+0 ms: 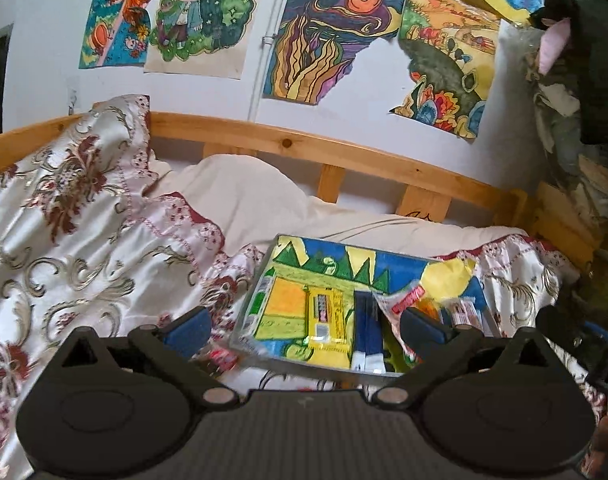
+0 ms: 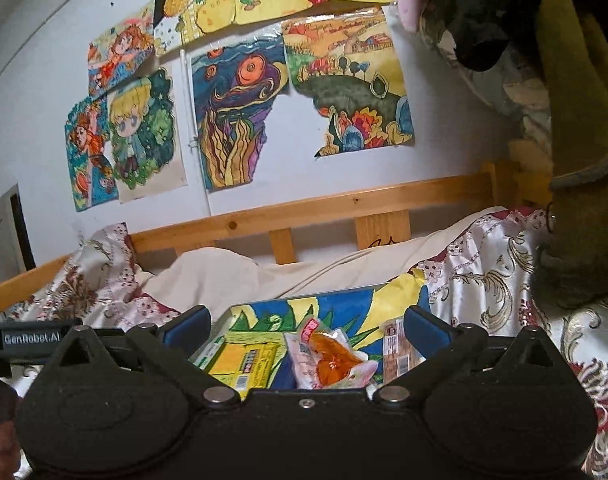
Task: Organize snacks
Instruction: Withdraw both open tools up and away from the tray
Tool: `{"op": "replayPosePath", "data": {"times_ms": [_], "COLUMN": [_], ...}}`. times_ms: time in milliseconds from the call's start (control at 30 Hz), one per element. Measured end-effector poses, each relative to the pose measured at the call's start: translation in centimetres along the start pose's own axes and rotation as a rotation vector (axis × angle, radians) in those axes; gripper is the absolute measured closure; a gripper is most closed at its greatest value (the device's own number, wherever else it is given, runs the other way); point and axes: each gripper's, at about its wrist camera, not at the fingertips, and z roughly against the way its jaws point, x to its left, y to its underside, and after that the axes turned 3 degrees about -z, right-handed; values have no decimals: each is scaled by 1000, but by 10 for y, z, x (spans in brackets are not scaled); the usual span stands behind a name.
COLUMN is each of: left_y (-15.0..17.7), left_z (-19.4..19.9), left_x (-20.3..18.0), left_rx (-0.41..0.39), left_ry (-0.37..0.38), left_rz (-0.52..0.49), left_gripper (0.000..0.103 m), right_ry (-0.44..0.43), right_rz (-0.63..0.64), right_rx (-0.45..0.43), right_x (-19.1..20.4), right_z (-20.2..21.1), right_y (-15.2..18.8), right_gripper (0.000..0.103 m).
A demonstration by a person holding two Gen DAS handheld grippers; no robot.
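Snacks sit on a painted board [image 1: 343, 258] lying flat on the bed, over a floral satin quilt [image 1: 76, 216]. The board is a bright child's picture: blue, yellow, green peaks.

On it, left to right in the left wrist view: a yellow packet [image 1: 327, 316] with a barcode label, a dark blue packet [image 1: 368, 332] just beside it, then a clear wrapper with red lettering [image 1: 403, 300] and a small printed packet [image 1: 465, 312] near the board's right edge. A green-and-white packet [image 1: 260, 304] lies along the board's left edge. The wrapper area is blurred.

Left gripper [image 1: 304, 328]: jaws spread wide, gripping nothing, low over the near edge of the board. A small red item [image 1: 224, 356] lies on the quilt just off the board's near left corner; blurred, cannot tell what it is.

Right gripper [image 2: 305, 330]: jaws likewise parted and bare. Between them, in its view, lie the yellow packet [image 2: 244, 360], an orange-filled clear pouch [image 2: 331, 356] and a brown-labelled packet [image 2: 397, 350] close to the right finger.

Behind: wooden bed rail [image 2: 304, 208], cream pillow [image 1: 240, 188], drawings taped to the wall [image 2: 240, 116].
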Motion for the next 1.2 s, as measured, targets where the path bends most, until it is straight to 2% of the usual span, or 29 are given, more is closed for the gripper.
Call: {"op": "replayPosePath", "data": {"times_ms": [600, 1200], "left_y": [49, 101], "left_z": [70, 79], "left_x": [13, 40], "left_rx": [29, 155], "left_ry": [-30, -122], "left_rz": [-45, -52], "left_gripper": [1, 1], "right_ry": [-2, 25], "right_rz": [39, 73], "right_rx": [80, 181], "right_x": [14, 6], "right_z": [68, 83], "right_y": [35, 71], "right_gripper": [1, 1]}}
